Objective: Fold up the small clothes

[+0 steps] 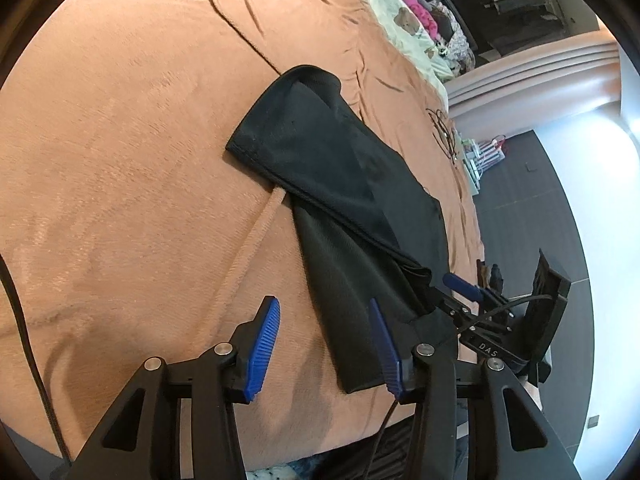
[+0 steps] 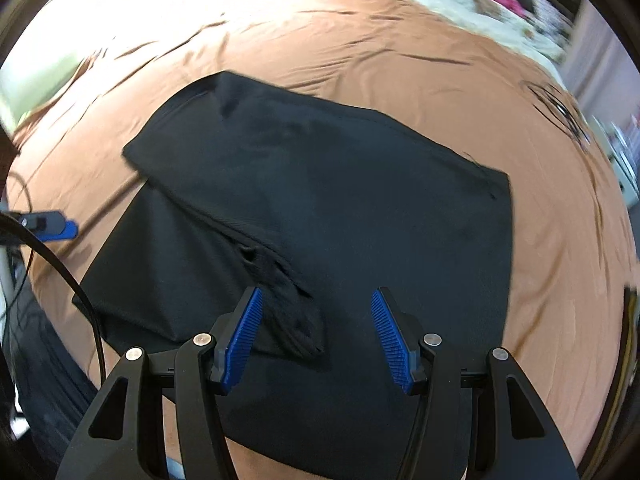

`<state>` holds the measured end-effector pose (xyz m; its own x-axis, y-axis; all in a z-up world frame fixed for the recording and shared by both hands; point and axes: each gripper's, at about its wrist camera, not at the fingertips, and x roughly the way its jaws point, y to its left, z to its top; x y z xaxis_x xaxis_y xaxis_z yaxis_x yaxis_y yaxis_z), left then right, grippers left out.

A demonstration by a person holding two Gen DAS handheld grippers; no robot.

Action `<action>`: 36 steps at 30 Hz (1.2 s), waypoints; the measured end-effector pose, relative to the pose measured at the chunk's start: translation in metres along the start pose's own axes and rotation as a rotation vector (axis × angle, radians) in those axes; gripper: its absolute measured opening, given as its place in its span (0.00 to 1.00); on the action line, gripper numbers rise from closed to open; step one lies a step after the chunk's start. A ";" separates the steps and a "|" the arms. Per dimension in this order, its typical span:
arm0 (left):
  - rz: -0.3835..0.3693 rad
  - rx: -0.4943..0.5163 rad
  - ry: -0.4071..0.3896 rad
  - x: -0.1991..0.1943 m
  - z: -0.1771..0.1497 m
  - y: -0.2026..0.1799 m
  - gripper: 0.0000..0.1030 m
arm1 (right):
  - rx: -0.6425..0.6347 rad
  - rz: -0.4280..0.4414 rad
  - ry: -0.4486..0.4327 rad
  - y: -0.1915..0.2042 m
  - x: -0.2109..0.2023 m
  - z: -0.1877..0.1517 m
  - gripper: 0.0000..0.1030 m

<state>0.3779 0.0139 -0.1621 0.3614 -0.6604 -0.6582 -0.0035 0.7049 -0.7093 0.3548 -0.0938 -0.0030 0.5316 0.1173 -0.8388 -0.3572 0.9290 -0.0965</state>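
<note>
A black garment (image 1: 352, 184) lies partly folded on the brown blanket (image 1: 140, 160), one layer lapped over the other. My left gripper (image 1: 324, 304) hovers at its near left edge, jaws apart; the right finger (image 1: 384, 344) is over the cloth, the left finger (image 1: 266, 344) over bare blanket. In the right wrist view the garment (image 2: 340, 200) fills the middle. My right gripper (image 2: 317, 292) stands open above it, with a bunched fold (image 2: 296, 320) lying between the pads beside the left one. Each gripper shows in the other's view as a blue fingertip (image 1: 460, 283) (image 2: 60, 229).
A raised seam ridge (image 1: 248, 252) runs across the blanket under the garment. A cream blanket (image 1: 400, 8) and a pile of pink and patterned clothes (image 1: 424, 4) lie at the far end. Thin dark cords (image 1: 442, 132) rest near the bed's right edge, beyond which is dark floor (image 1: 532, 200).
</note>
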 end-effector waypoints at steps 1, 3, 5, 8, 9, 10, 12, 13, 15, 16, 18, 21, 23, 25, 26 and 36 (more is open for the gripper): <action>0.001 -0.002 0.001 0.002 0.000 0.000 0.47 | -0.030 0.000 0.011 0.005 0.005 0.006 0.53; 0.005 -0.004 0.005 0.005 0.000 -0.001 0.47 | -0.065 -0.003 0.029 0.009 0.014 0.013 0.53; 0.011 -0.001 0.013 0.008 -0.001 -0.002 0.47 | -0.094 0.015 0.051 0.013 0.026 0.022 0.53; 0.022 0.003 0.019 0.011 -0.001 -0.002 0.47 | -0.129 0.070 0.069 0.017 0.037 0.032 0.53; 0.022 0.002 0.020 0.011 -0.001 -0.001 0.47 | -0.143 0.095 0.078 0.019 0.042 0.034 0.53; 0.022 -0.002 0.021 0.012 0.000 0.000 0.47 | -0.149 0.105 0.084 0.016 0.046 0.033 0.50; 0.022 -0.003 0.022 0.012 0.001 0.000 0.47 | -0.153 0.119 0.095 0.015 0.055 0.035 0.33; 0.022 -0.004 0.022 0.012 0.001 0.000 0.47 | -0.143 0.133 0.098 0.013 0.057 0.036 0.24; 0.023 -0.004 0.023 0.012 0.001 0.001 0.47 | -0.120 0.155 0.083 0.006 0.056 0.037 0.11; 0.024 -0.004 0.024 0.012 0.001 0.001 0.47 | -0.110 0.158 0.079 0.003 0.055 0.038 0.08; 0.023 -0.003 0.026 0.012 0.001 0.002 0.47 | -0.077 0.164 0.074 0.000 0.050 0.039 0.05; 0.018 -0.006 0.028 0.014 0.003 0.003 0.47 | -0.034 0.182 0.060 -0.003 0.039 0.036 0.04; 0.014 -0.003 0.030 0.015 0.003 0.002 0.47 | -0.008 0.193 0.046 -0.008 0.026 0.033 0.03; 0.016 0.001 0.032 0.017 0.004 0.001 0.47 | 0.012 0.192 0.032 -0.013 0.016 0.030 0.03; 0.017 0.004 0.031 0.017 0.005 0.001 0.47 | 0.024 0.187 0.025 -0.015 0.011 0.028 0.03; 0.031 0.031 0.048 0.027 0.003 -0.007 0.47 | 0.180 0.138 -0.025 -0.048 -0.026 -0.006 0.03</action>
<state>0.3909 -0.0077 -0.1742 0.3163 -0.6492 -0.6918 0.0150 0.7325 -0.6806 0.3533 -0.1432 0.0197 0.5069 0.2542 -0.8236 -0.2867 0.9508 0.1171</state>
